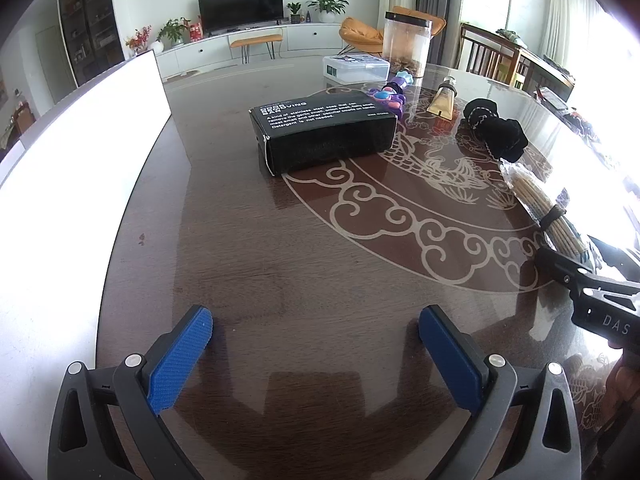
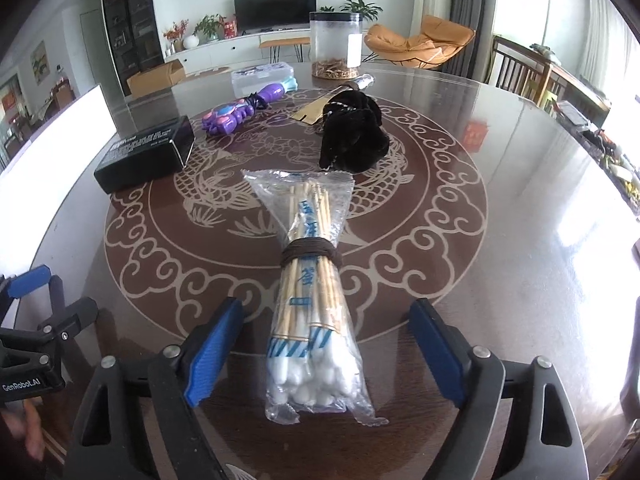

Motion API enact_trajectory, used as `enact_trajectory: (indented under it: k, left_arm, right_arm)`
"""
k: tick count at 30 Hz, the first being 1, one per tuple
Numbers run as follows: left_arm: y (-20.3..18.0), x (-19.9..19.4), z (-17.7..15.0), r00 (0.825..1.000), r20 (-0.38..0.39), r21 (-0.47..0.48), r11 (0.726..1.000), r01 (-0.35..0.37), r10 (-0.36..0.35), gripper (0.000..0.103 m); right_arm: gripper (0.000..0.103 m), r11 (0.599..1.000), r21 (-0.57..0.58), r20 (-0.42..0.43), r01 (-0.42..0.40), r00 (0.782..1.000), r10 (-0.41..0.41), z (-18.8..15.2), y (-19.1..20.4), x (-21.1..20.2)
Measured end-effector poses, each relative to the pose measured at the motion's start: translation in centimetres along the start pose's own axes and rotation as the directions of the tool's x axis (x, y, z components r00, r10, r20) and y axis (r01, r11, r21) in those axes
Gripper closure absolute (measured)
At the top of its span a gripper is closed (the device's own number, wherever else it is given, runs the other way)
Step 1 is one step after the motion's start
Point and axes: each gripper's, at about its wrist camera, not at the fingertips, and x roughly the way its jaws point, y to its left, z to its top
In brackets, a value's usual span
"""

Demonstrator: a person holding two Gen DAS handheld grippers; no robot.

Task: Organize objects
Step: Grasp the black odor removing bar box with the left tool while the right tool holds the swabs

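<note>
A clear bag of cotton swabs point(image 2: 312, 304), tied round the middle with a dark band, lies on the dark round table point(image 2: 500, 200). My right gripper point(image 2: 326, 340) stands open around its swab end, and neither blue pad touches the bag. In the left wrist view the same bag point(image 1: 548, 208) lies at the far right. My left gripper point(image 1: 316, 332) hangs open over bare table with nothing between its fingers. Farther off lie a black box point(image 1: 324, 136), a purple toy point(image 1: 390, 96), a black velvet pouch point(image 1: 494, 128) and a cream tube point(image 1: 442, 98).
A tall clear jar point(image 2: 336, 46) and a flat clear plastic case point(image 2: 262, 76) stand at the table's far side. A white upright panel point(image 1: 80, 160) borders the table on the left. Small items lie along the right rim point(image 2: 612, 156). Chairs stand beyond.
</note>
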Motion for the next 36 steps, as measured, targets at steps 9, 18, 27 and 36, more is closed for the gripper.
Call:
enact_trajectory:
  k: [9, 18, 27, 36]
  left_arm:
    - [-1.3, -1.1, 3.0, 0.992, -0.112, 0.157, 0.987, -0.036, 0.054, 0.0]
    - [-2.8, -2.9, 9.8, 0.996, -0.081, 0.53, 0.848, 0.007, 0.042, 0.0]
    - [-3.3, 3.8, 13.9, 0.997, -0.07, 0.683, 0.729, 0.036, 0.017, 0.0]
    - [-3.2, 8.6, 15.7, 0.984, -0.159, 0.504, 0.851, 0.148, -0.077, 0.002]
  right_arm:
    - [0.01, 1.0, -0.009, -0.007, -0.012, 1.0, 0.012, 0.0, 0.2, 0.2]
    - [0.008, 1.0, -0.013, -0.01, -0.021, 1.0, 0.021, 0.1, 0.3, 0.2]
    - [0.007, 0.999, -0.009, -0.009, -0.031, 0.999, 0.031, 0.0, 0.2, 0.3]
    - [0.006, 0.999, -0.011, -0.009, -0.035, 0.999, 0.035, 0.1, 0.2, 0.4]
